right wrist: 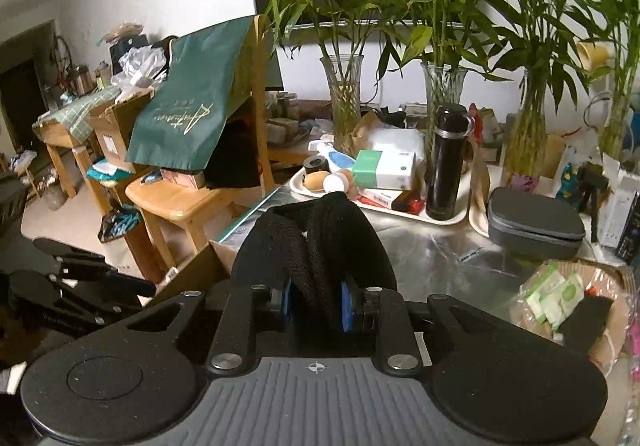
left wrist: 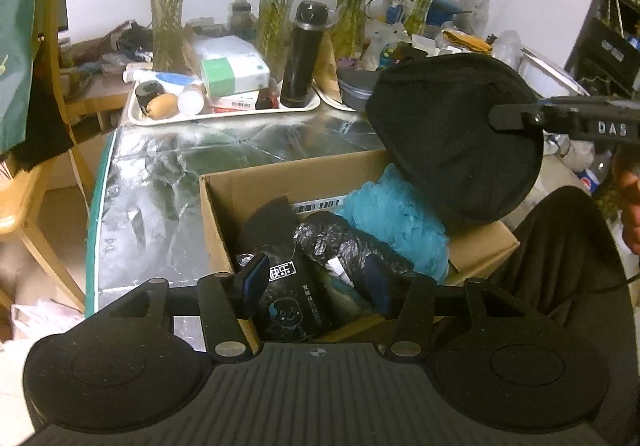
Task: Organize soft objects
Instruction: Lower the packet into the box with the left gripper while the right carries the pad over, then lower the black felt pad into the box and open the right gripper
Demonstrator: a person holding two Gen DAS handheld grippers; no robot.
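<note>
My right tongs [right wrist: 316,304] squeeze the black soft pouch [left wrist: 452,141] above the cardboard box [left wrist: 224,205]. My left tongs [left wrist: 316,286] hang apart, empty. The pouch could catch the box's edge and tumble onto the worktop [left wrist: 160,181].

Cardboard box [left wrist: 224,213] contents partly hidden.

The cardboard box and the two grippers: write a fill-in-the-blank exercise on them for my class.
1. The right gripper is shut on a ____ padded pouch.
2. The pouch hangs above the ____ box.
3. The fluffy item inside the box is ____.
4. The left gripper holds ____.

Missing: black; cardboard; blue; nothing
</note>
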